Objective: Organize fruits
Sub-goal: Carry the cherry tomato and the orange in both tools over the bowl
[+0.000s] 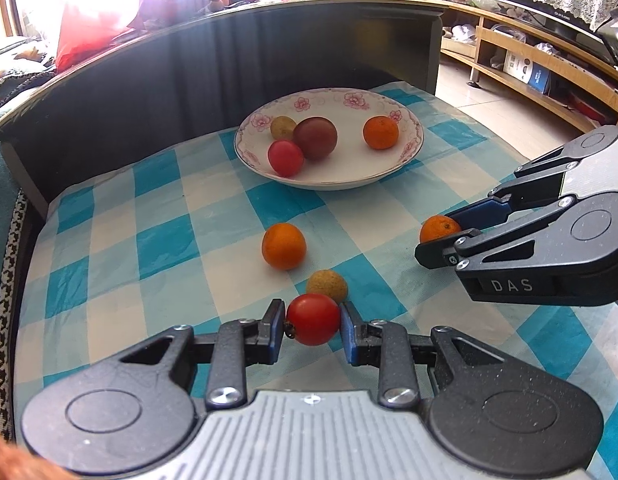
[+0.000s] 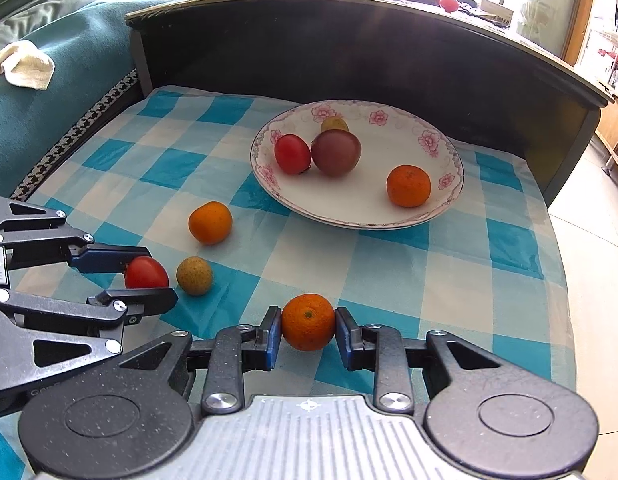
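Left tongs (image 1: 313, 326) clamped on a red tomato (image 1: 313, 319), blue pads (image 1: 275, 320) pressed to both its sides, low over the checked blue-and-white cloth (image 1: 109, 220) covering the tabletop. Just beyond the tomato, at about 12 o'clock, a small tan round fruit (image 1: 327, 286) on the cloth, touching or nearly touching it (hard to tell which). Farther along, at 11 o'clock, a loose orange (image 1: 284, 245) lying alone on a pale square.

At mid-cloth, toward 12 o'clock, a white plate (image 1: 329, 182) with pink flowers on its rim. Inside it, left to right: a red tomato (image 1: 285, 157), a yellowish fruit (image 1: 283, 127) behind, a dark maroon fruit (image 1: 315, 137) touching both, and, well apart on the right side, an orange (image 1: 380, 132).

At 2 o'clock from the left wrist view, right tongs (image 1: 443, 236) reaching in from the right edge, shut around a small orange (image 1: 437, 229). Same grip seen from the right wrist view: right tongs (image 2: 308, 330) closed on that orange (image 2: 308, 322), stem scar facing the camera, a pad (image 2: 274, 330) against each side. Left tongs (image 2: 149, 276) there at 9 o'clock with the tomato (image 2: 146, 273) between the fingers, the tan fruit (image 2: 194, 275) just beside it.

Behind the cloth, a dark curved board (image 1: 269, 48); left of it, teal upholstery (image 2: 49, 100).
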`<action>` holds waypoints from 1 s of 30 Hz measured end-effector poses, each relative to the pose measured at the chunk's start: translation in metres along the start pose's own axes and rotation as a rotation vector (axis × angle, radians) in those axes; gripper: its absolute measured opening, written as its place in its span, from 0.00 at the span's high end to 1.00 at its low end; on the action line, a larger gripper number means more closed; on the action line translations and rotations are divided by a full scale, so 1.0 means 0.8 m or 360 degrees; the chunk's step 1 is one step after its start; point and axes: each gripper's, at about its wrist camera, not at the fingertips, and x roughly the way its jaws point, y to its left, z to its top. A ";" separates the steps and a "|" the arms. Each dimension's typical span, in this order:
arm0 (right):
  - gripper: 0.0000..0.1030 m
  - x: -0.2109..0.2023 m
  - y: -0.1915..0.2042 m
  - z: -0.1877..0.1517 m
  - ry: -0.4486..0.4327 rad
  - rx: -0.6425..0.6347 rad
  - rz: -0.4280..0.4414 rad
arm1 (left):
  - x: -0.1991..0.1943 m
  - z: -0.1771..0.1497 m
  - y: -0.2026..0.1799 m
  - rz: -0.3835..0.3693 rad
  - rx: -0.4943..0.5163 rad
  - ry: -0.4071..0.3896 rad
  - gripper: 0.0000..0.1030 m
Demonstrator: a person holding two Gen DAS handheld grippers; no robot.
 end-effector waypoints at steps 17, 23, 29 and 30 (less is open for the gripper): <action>0.78 -0.012 0.001 0.006 -0.0036 -0.0028 -0.0090 | -0.009 0.018 -0.001 0.0039 0.0011 -0.0071 0.62; 0.78 -0.017 -0.004 0.011 -0.0054 0.0036 -0.0055 | -0.010 0.037 -0.003 0.0049 -0.0001 -0.0116 0.62; 0.78 -0.024 -0.018 0.022 -0.0098 0.0117 -0.0044 | -0.007 0.063 -0.008 0.0062 -0.0003 -0.0165 0.62; 0.78 -0.025 -0.021 0.024 -0.0104 0.0133 -0.0042 | -0.005 0.068 -0.009 0.0064 -0.0002 -0.0173 0.62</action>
